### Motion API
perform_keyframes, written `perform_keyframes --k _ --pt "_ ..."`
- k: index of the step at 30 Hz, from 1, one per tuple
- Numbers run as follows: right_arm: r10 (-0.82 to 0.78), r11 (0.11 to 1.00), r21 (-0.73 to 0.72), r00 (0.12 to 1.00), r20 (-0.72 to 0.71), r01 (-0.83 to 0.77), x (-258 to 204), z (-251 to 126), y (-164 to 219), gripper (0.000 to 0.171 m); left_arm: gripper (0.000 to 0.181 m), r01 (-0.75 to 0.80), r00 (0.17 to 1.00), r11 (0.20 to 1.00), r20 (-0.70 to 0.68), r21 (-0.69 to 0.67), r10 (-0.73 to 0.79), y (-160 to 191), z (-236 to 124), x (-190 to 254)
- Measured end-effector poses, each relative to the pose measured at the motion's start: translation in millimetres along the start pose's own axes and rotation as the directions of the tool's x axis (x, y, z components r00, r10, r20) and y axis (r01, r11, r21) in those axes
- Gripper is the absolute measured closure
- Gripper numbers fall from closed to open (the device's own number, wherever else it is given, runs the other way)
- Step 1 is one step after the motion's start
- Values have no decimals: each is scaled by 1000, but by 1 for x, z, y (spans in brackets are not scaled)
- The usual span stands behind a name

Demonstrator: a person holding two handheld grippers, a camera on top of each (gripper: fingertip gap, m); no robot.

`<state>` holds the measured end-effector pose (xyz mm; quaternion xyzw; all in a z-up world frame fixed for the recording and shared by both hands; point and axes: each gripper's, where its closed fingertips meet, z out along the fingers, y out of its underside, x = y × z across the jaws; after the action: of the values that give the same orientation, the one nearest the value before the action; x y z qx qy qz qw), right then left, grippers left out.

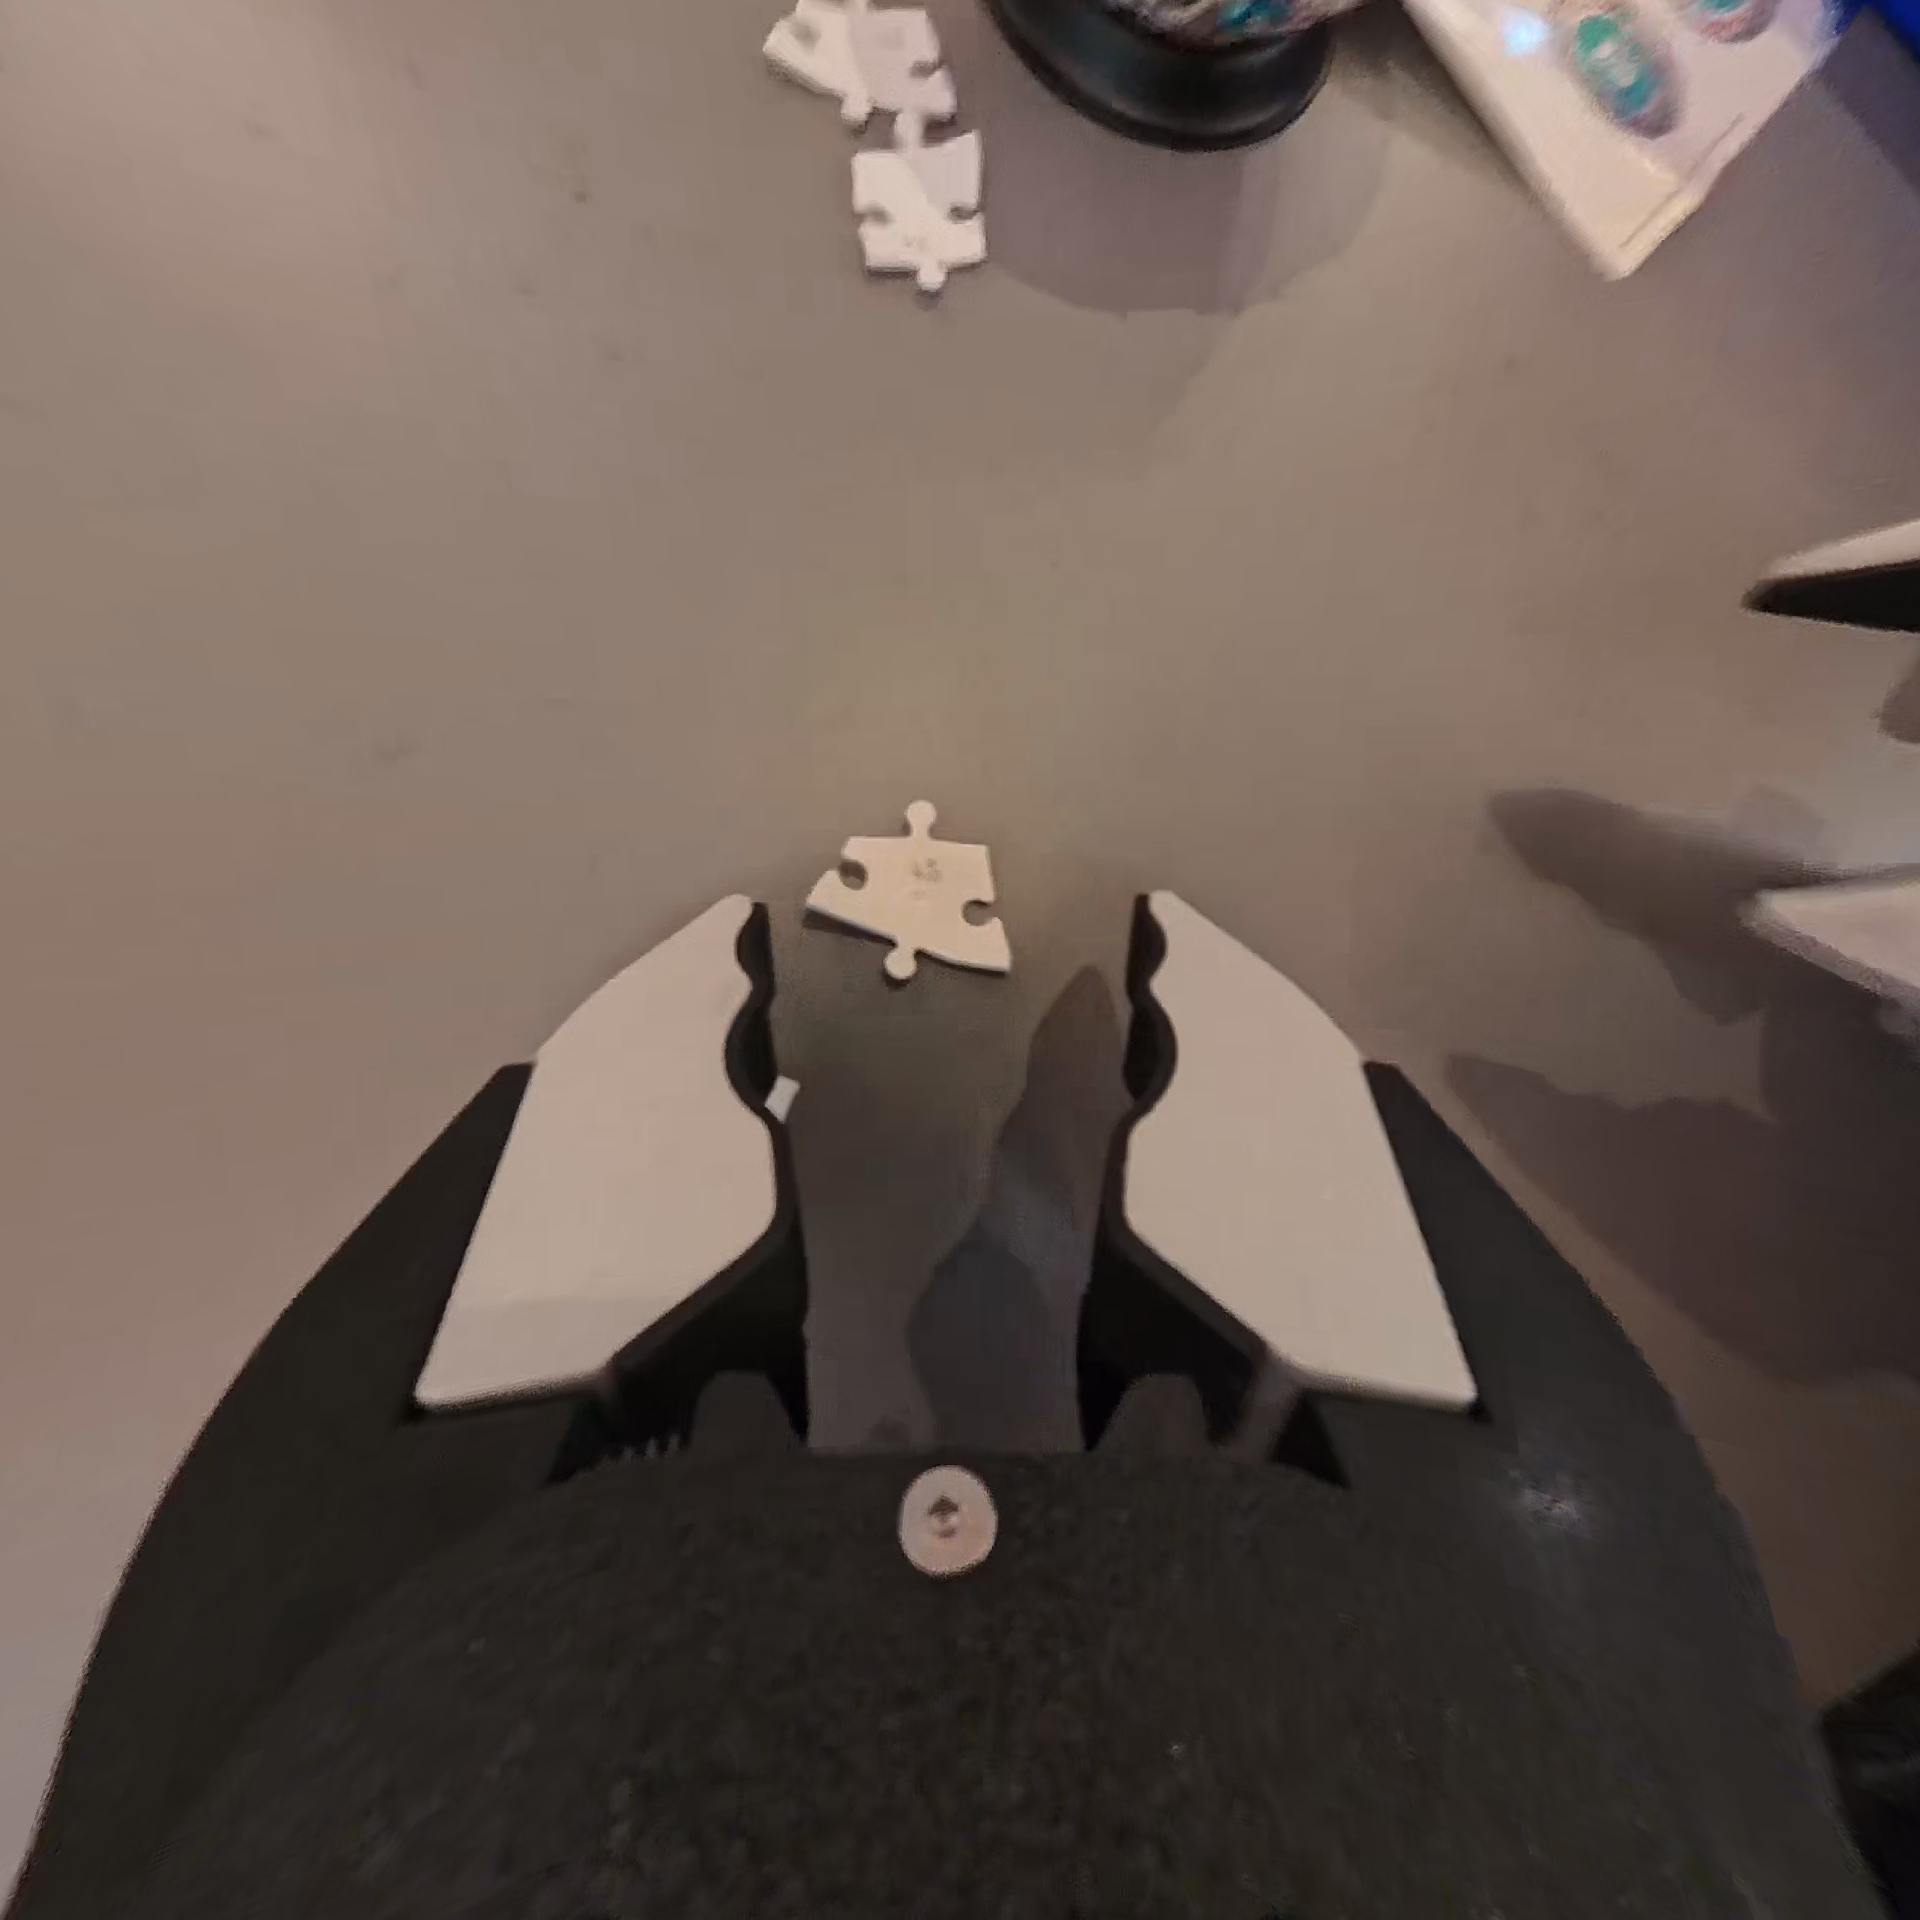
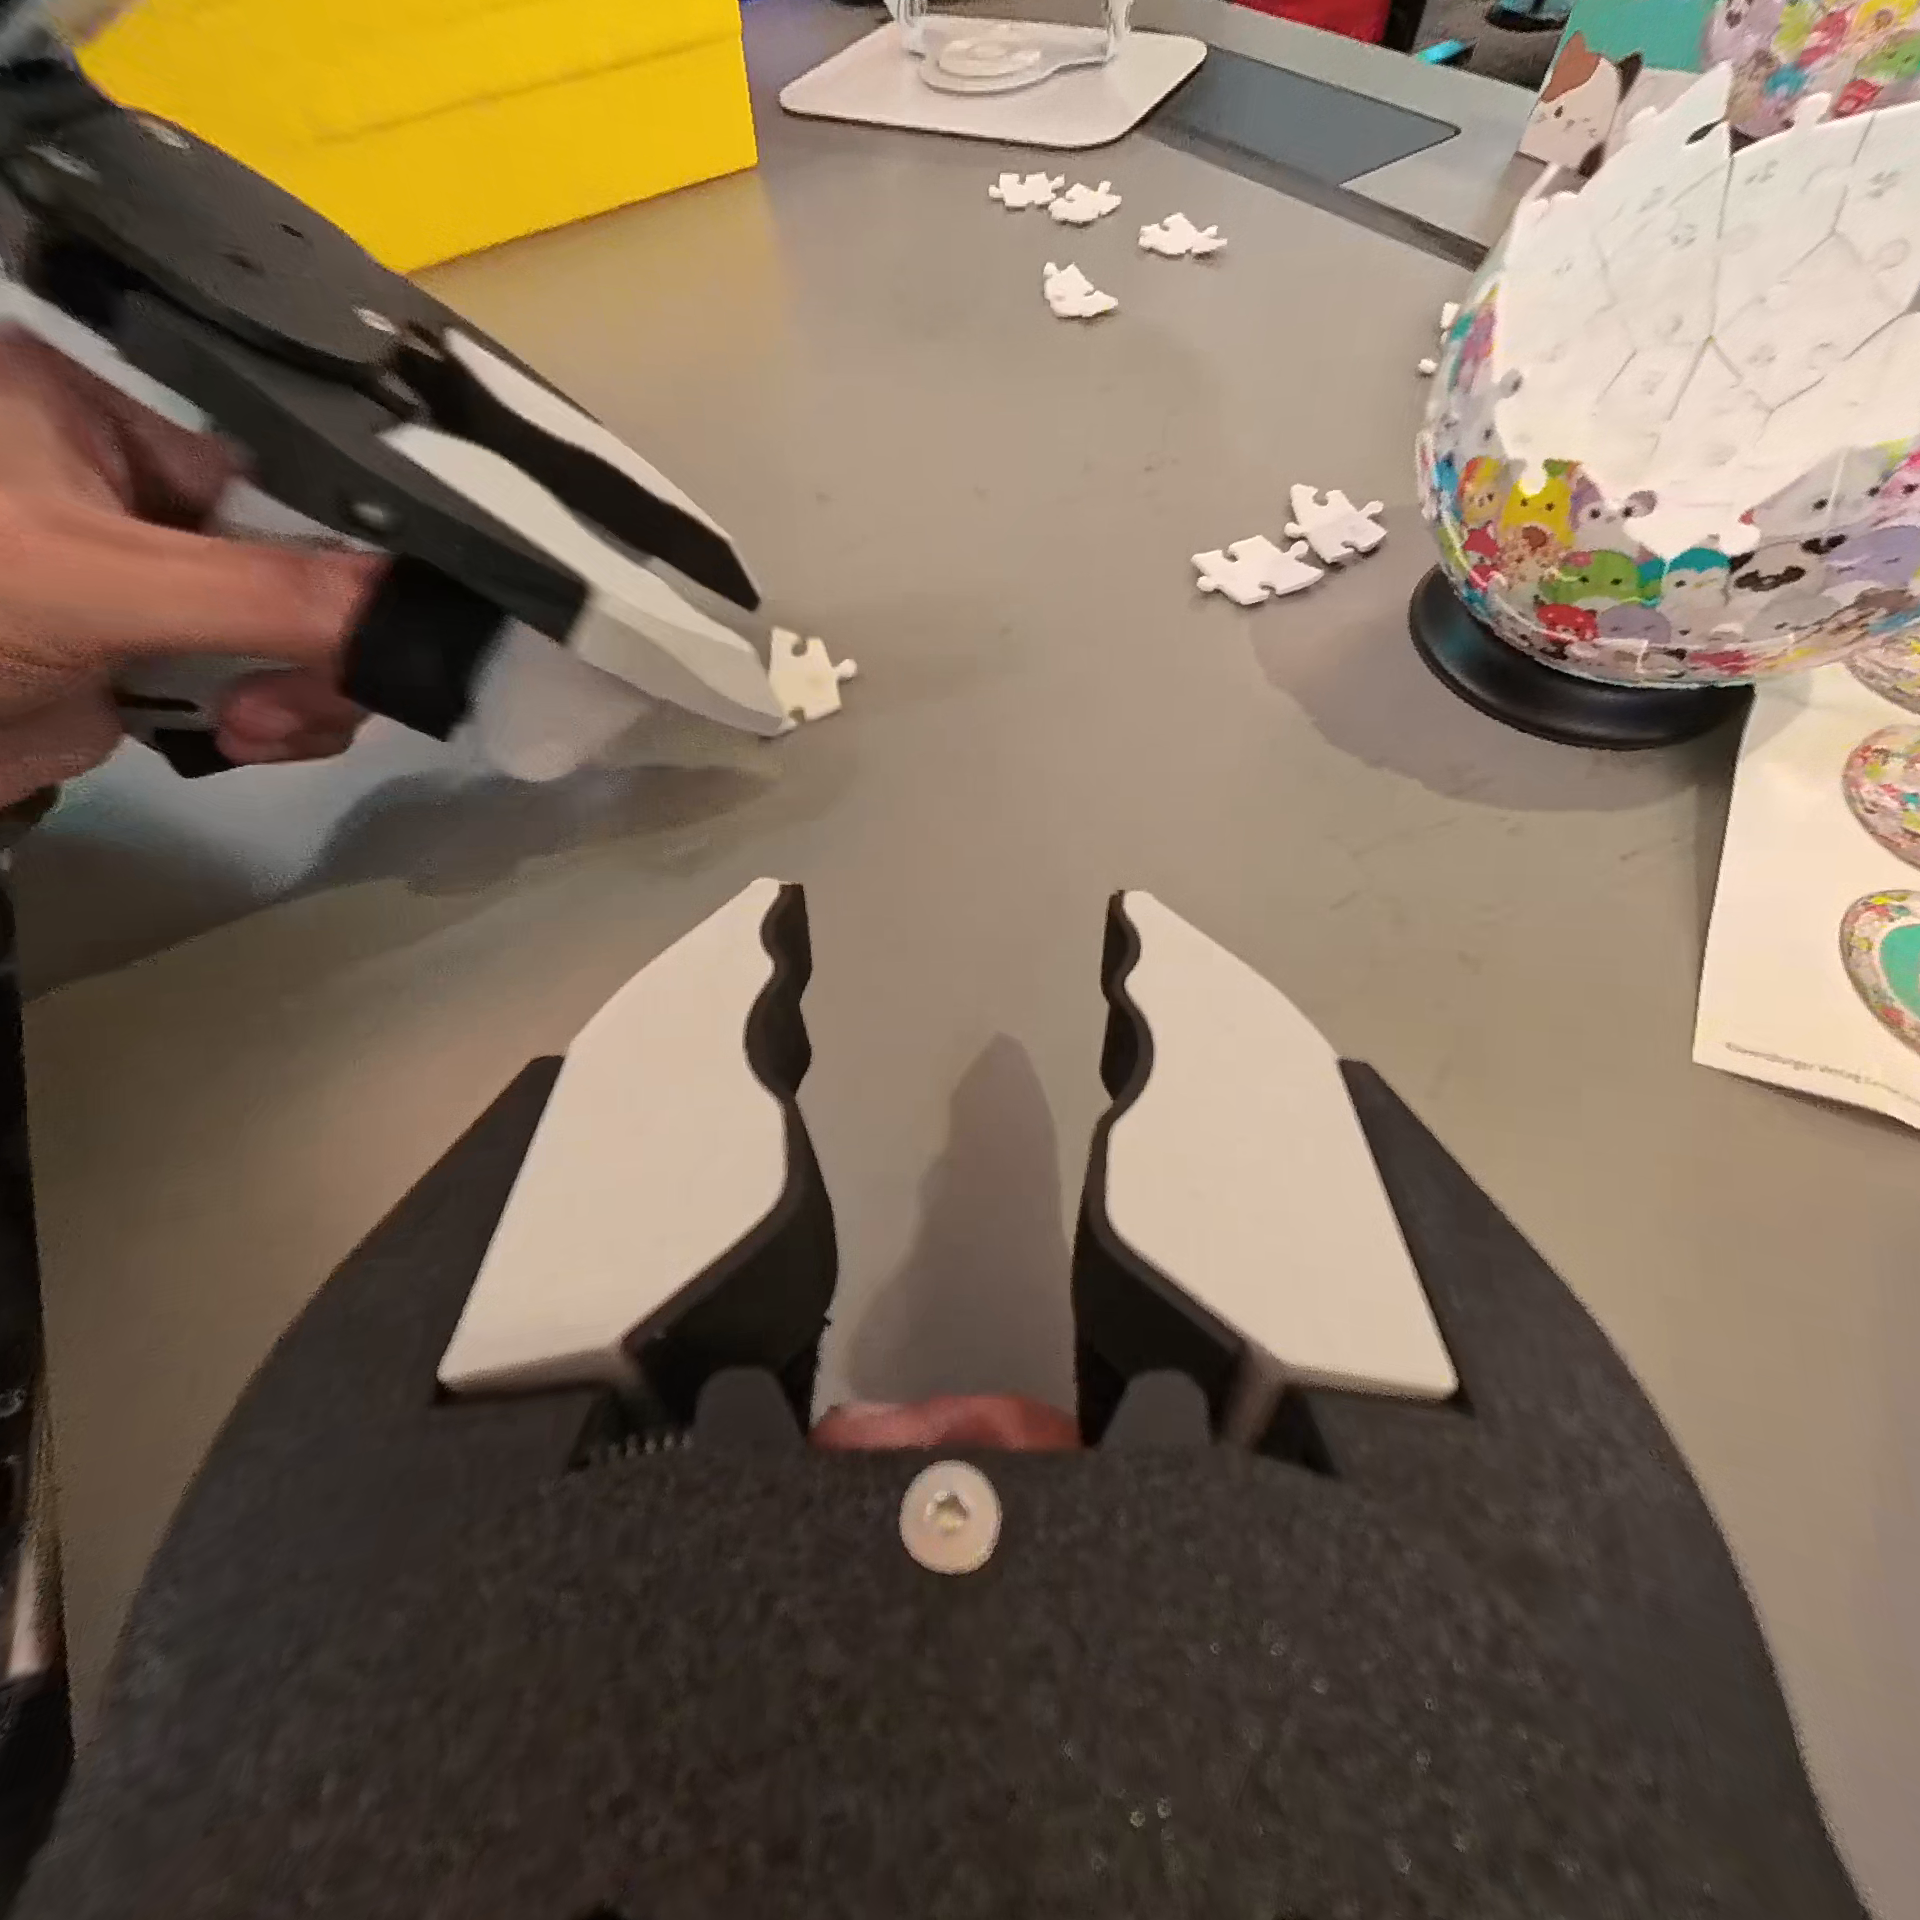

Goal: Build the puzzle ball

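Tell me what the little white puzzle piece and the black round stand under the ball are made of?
The little white puzzle piece looks like stiff matte plastic: it lies curved, one edge lifted off the grey table. The black round stand looks like smooth plastic with a soft sheen. Neither is certain.

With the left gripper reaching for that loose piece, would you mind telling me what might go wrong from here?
1. The piece lies flat on the table, ahead of the open left gripper; closing may only push it along.
2. The ball is only partly built, its top edge jagged; pressing a piece in could pop its neighbours loose.
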<state>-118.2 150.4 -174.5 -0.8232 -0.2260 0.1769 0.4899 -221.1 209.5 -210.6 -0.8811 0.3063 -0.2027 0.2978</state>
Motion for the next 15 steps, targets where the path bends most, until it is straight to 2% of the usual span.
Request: perform_keyframes --k 2,4,8,10,12,13,15 --pt "12 1000 19 1000 -15 -12 5 0 -1 115 109 -1 998 996 -64 87 7 -8 -29 -2" --pt "7 998 61 999 -51 -4 11 -2 -8 105 100 61 992 979 -117 196 -39 -17 -70 -21" --pt "-23 979 200 996 -87 40 13 -6 -31 101 95 178 974 901 -202 395 -104 -20 -166 -103" --pt "-23 974 223 997 -74 38 7 -3 -38 100 100 164 985 867 -127 470 -117 -9 -206 -159" --pt "0 985 175 999 -47 8 1 5 -36 115 114 99 992 828 8 552 -124 8 -239 -214" --pt "7 987 163 999 -39 -1 -3 9 -37 120 112 76 987 809 69 582 -143 18 -250 -239" --pt "7 989 146 998 -55 1 -8 17 -39 123 112 72 980 779 103 623 -172 35 -263 -271"
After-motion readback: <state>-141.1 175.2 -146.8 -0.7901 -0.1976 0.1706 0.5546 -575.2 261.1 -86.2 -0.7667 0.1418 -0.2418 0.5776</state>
